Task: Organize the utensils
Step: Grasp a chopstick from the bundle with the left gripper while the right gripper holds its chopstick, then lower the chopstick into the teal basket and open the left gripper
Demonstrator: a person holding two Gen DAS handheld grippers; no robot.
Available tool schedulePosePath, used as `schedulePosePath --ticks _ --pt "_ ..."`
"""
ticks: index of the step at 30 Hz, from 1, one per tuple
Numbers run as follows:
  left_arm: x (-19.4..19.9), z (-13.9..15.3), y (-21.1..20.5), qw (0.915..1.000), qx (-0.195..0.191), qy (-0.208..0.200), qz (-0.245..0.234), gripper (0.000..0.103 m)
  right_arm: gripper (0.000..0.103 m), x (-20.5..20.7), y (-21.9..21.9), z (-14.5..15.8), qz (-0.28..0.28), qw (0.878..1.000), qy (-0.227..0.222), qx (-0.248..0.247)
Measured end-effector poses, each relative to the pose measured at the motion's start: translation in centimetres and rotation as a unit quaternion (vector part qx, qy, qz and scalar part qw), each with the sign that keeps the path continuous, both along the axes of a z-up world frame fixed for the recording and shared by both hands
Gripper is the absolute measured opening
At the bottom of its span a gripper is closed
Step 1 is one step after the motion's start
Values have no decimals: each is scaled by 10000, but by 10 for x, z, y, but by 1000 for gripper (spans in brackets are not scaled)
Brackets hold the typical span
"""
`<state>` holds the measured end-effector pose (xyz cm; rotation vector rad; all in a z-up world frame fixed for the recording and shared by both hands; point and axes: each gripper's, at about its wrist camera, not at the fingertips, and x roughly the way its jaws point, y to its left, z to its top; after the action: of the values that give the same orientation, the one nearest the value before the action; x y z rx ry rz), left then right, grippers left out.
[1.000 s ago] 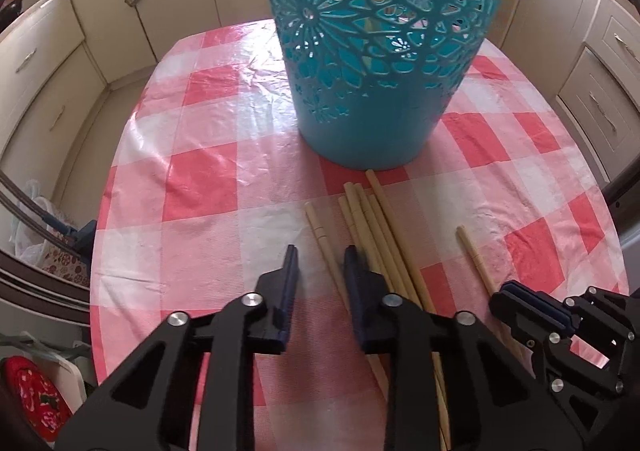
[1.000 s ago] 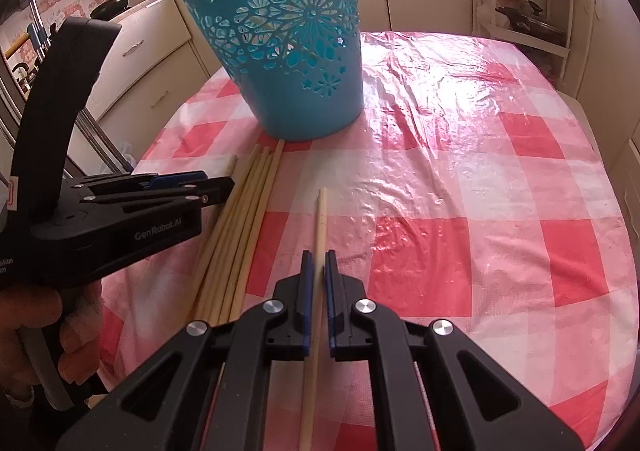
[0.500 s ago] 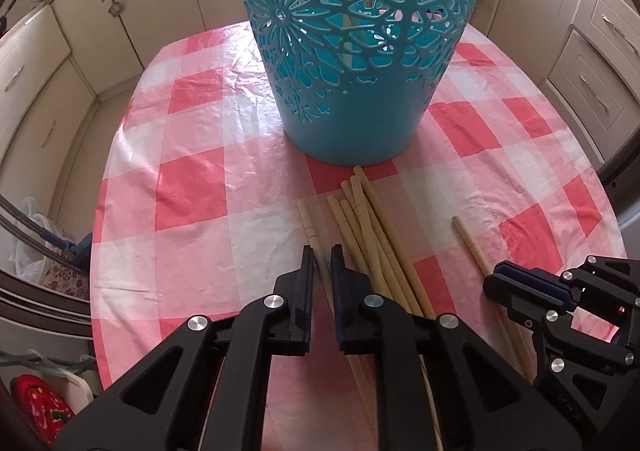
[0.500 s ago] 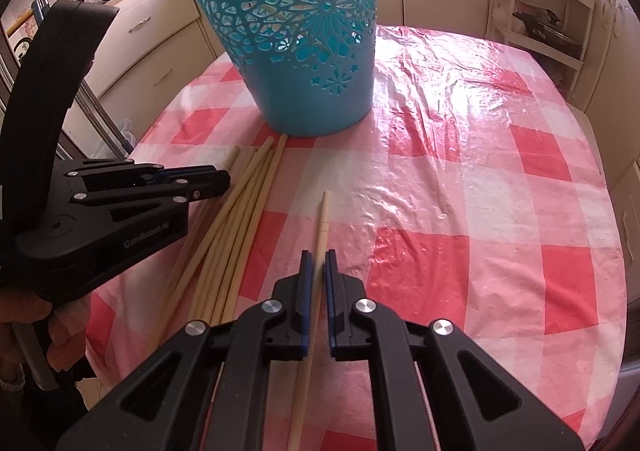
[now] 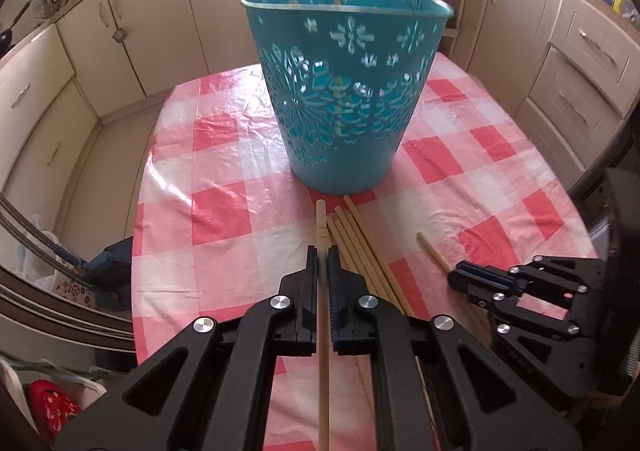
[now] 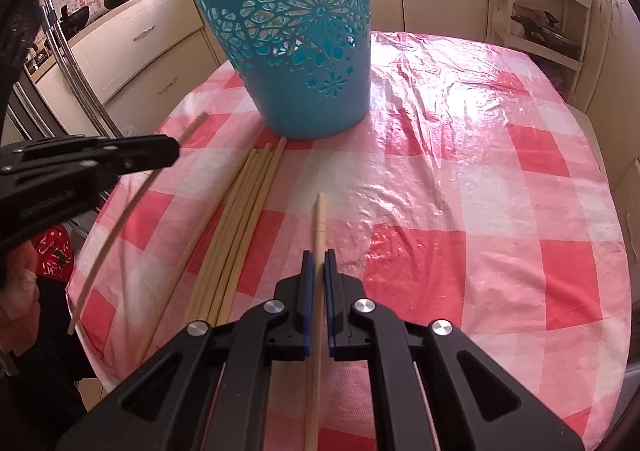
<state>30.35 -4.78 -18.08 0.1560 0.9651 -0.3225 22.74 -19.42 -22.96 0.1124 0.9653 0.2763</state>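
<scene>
My left hand-held gripper (image 5: 322,251) is clamped on one chopstick (image 5: 321,227), jaws tight against the wood, and it's up off the surface (image 5: 224,211), tip aimed toward the teal basket (image 5: 344,99). From the right wrist view I can see that stick hanging clear of the checked cloth, bowed by the lens. My right hand-held gripper (image 6: 319,255) is pinched shut on a second chopstick (image 6: 320,219) that lies on the surface, pointing at the basket. Between the two sits a bundle of loose chopsticks (image 6: 244,211), flat on the cloth, ends just beside the basket's base. One stick already stands inside the basket, leaning on the far wall.
</scene>
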Motion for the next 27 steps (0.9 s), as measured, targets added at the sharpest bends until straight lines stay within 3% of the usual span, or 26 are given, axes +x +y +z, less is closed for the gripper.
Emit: schedulePosePath --ticks 6,13,20,26,27 --pt "-29 75 23 9940 -892 -629 -100 5 6 0 -3 -1 -35 9998 -8 173" --pt "-25 163 24 9728 -1594 -1682 27 5 6 1 -7 -1 -99 9993 39 348" --pt "21 197 9 9464 -2109 -2358 647 5 6 0 -10 -1 -123 9989 45 453" --pt "72 194 0 9199 -2363 -2886 1206 5 6 1 -12 -2 -112 9987 49 500" --pt "79 191 -2 9188 -2320 -2915 1304 5 6 1 -12 -2 -108 9987 52 503"
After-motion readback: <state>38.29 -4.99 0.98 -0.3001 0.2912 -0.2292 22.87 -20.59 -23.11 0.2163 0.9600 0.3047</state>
